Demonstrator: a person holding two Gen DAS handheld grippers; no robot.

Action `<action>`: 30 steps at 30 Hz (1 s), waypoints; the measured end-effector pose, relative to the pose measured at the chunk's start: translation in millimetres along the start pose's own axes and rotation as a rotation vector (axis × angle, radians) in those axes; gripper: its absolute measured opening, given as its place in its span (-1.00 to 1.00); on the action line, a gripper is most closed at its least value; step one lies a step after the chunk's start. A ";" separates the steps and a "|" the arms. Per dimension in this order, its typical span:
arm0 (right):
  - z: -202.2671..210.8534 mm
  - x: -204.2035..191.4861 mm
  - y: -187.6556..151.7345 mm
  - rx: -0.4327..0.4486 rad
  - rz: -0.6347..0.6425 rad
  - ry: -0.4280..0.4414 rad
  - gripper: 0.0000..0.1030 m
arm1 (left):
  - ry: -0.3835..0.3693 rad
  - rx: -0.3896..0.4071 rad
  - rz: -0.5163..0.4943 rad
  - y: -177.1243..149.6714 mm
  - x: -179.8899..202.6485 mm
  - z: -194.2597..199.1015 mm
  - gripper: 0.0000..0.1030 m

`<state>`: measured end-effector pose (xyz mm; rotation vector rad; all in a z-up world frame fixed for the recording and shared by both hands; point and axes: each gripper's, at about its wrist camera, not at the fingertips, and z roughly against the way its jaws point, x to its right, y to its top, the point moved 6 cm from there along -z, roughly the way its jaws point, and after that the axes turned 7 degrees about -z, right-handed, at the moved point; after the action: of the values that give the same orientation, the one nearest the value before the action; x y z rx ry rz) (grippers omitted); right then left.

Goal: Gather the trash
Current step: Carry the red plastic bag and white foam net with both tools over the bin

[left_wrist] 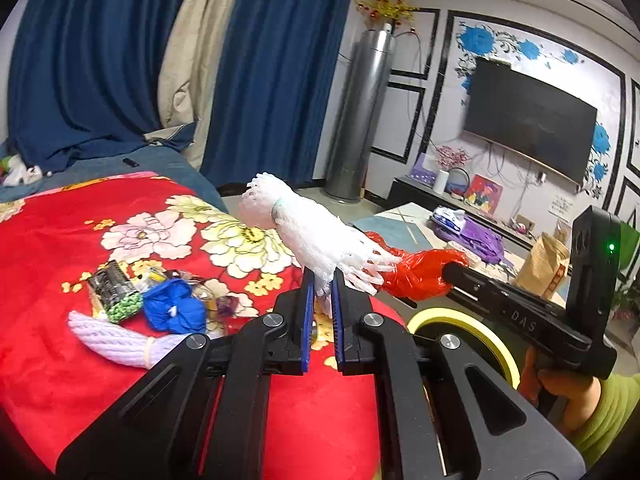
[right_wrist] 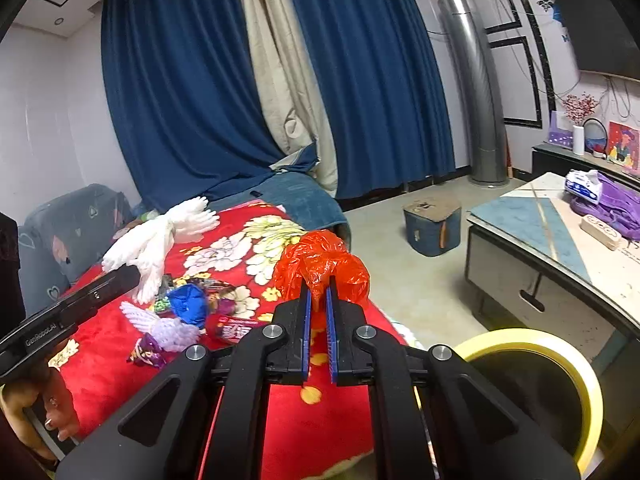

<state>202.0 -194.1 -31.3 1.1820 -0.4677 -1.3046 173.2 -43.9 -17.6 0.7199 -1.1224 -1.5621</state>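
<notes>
A red flowered blanket [left_wrist: 60, 272] covers the bed and carries most of the litter. Beyond its foot stands a low desk [right_wrist: 528, 216] with a purple bag [right_wrist: 612, 204] on it, and beside the bed's near corner sits a bin with a yellow rim [right_wrist: 560, 344]. Above the blanket the left tongs [left_wrist: 322, 280] are clamped on a white foam net sleeve [left_wrist: 304, 228], which sticks up and away from the pads, clear of the bedding. The right tongs [right_wrist: 318, 292] are closed tight on a crumpled red plastic bag [right_wrist: 320, 260], also lifted off the bed. On the blanket lie a lilac foam net [left_wrist: 116, 340], a blue crumpled wad [left_wrist: 172, 304] just beside it, a green-spotted snack packet [left_wrist: 114, 292] touching the wad, and a small purple wrapper [right_wrist: 146, 354] near the edge
</notes>
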 end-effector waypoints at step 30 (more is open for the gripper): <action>68.0 93.0 -6.5 0.053 -0.098 -0.202 -0.87 | -0.172 -0.078 -0.188 -34.4 96.8 -17.4 -0.92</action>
<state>168.3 -304.0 -41.0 1.1334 -0.5999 -1.5121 147.4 -140.5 -46.8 0.6636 -1.1378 -1.8450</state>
